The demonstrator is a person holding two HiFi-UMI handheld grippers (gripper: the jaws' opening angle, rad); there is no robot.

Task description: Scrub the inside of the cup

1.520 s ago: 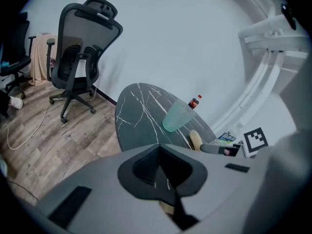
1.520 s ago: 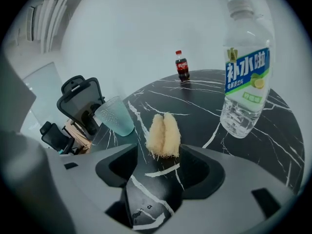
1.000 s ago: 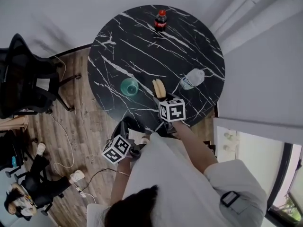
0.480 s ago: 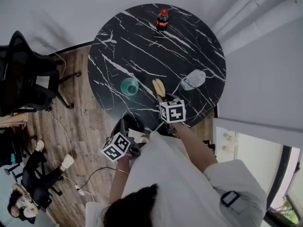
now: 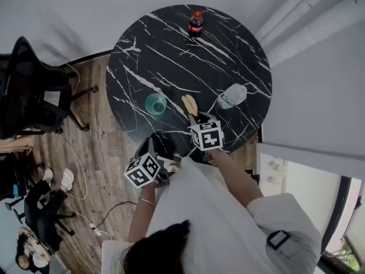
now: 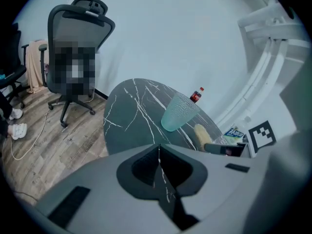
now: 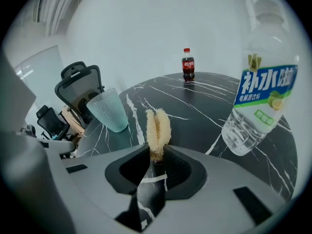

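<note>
Cup (image 6: pixel 178 112) ahead of left gripper (image 6: pixel 158 149), apart

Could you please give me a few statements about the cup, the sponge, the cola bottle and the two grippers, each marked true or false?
1. The cup stands upright on the table. True.
2. The right gripper is empty. False: its jaws, which have just been closing, pinch the sponge.
3. The sponge is inside the cup. False: it is outside, to the cup's right in the head view and apart from it.
4. The left gripper is shut with nothing between its jaws. True.
5. The cola bottle lies on its side. False: it stands upright near the table's far edge.
</note>
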